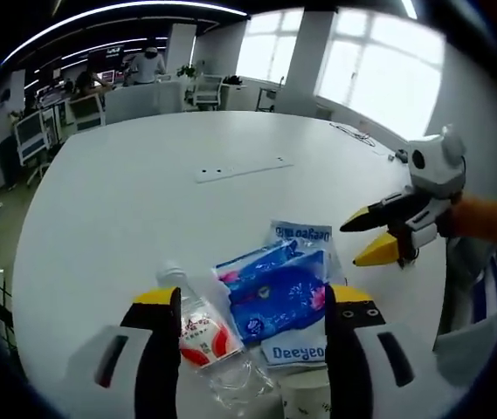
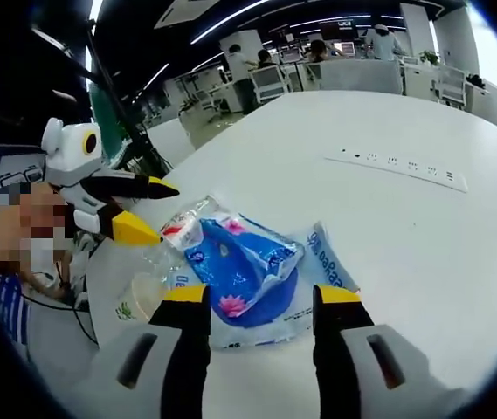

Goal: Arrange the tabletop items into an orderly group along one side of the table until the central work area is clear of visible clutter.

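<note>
The soft blue plastic tissue pack [image 2: 246, 266] lies on the white bench [image 2: 405, 253] just ahead of the released right tool [image 2: 261, 301]; likely light and slippery, so pinch its crimped edge. The left tool [image 1: 255, 301], also released, hovers over the clear crinkly water bottle [image 1: 203, 336].

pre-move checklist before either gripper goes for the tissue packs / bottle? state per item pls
1. Left gripper open: ok, jaws apart, nothing held.
2. Right gripper open: ok, jaws apart, nothing held.
3. Blue tissue pack reachable: ok, lies between the left jaws' tips.
4. Water bottle lying flat: ok, on its side beside the pack.
5. Paper cup upright and empty: cannot tell, partly hidden.
6. Items grouped at the table edge: ok.
</note>
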A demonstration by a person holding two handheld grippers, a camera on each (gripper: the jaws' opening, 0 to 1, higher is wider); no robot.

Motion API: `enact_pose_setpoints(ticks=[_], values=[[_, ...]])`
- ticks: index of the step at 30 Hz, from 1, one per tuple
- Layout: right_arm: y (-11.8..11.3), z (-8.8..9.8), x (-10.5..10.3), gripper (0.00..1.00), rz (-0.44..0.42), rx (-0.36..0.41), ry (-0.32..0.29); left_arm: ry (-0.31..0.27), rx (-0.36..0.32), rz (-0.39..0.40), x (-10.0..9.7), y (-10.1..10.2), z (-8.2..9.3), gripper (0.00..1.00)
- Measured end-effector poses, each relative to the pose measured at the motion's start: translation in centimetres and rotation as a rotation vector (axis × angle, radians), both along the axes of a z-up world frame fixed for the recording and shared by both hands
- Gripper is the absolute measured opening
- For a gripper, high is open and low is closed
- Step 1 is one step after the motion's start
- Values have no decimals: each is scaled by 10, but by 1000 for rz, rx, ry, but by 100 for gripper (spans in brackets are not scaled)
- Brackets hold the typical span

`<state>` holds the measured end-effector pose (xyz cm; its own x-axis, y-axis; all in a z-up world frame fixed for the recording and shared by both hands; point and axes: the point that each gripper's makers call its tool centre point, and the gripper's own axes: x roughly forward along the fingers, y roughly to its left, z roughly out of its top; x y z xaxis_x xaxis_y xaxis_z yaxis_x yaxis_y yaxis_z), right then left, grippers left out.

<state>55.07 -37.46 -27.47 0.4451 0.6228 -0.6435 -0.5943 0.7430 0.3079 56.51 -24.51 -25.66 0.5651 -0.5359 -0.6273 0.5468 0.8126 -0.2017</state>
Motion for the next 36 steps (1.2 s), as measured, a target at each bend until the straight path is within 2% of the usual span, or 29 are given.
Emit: enact_pose_setpoints(ticks=[15, 19, 26, 36], values=[[7, -12, 3, 40, -6, -3, 29, 17, 39, -46, 14, -7, -13, 60], [9, -16, 3, 39, -2, -14, 30, 36, 77, -63, 16, -6, -20, 54], [11, -23, 5, 36, -13, -15, 43, 59, 119, -90, 20, -7, -29, 51], [13, -32, 7, 33, -19, -22, 62, 92, 146, -118, 23, -13, -38, 47]])
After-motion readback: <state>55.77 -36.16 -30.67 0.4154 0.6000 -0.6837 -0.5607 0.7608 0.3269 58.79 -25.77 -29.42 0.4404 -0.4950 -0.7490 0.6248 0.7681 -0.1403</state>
